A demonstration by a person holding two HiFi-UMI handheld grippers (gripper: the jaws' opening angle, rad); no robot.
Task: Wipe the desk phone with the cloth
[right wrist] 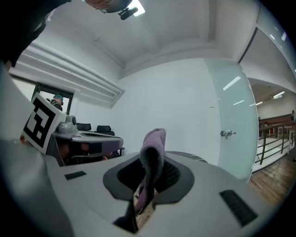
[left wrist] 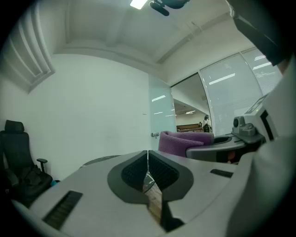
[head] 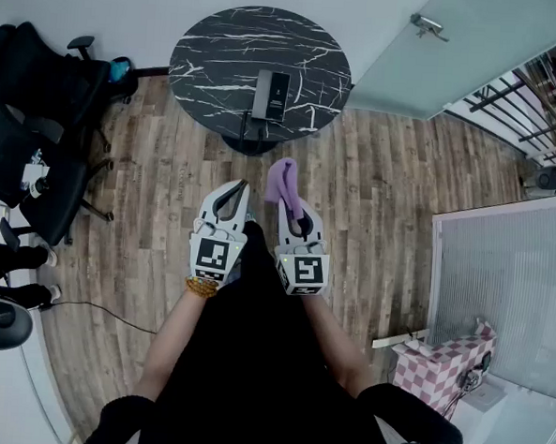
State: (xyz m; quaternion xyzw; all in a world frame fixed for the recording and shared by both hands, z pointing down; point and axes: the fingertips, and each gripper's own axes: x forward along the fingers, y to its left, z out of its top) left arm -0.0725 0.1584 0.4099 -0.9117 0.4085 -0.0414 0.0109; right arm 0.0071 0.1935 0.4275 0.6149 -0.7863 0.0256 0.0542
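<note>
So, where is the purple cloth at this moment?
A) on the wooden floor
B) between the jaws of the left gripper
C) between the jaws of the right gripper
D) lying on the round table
C: the right gripper view shows the purple cloth pinched in the right gripper and sticking up from its jaws; the left gripper is shut on nothing.
</note>
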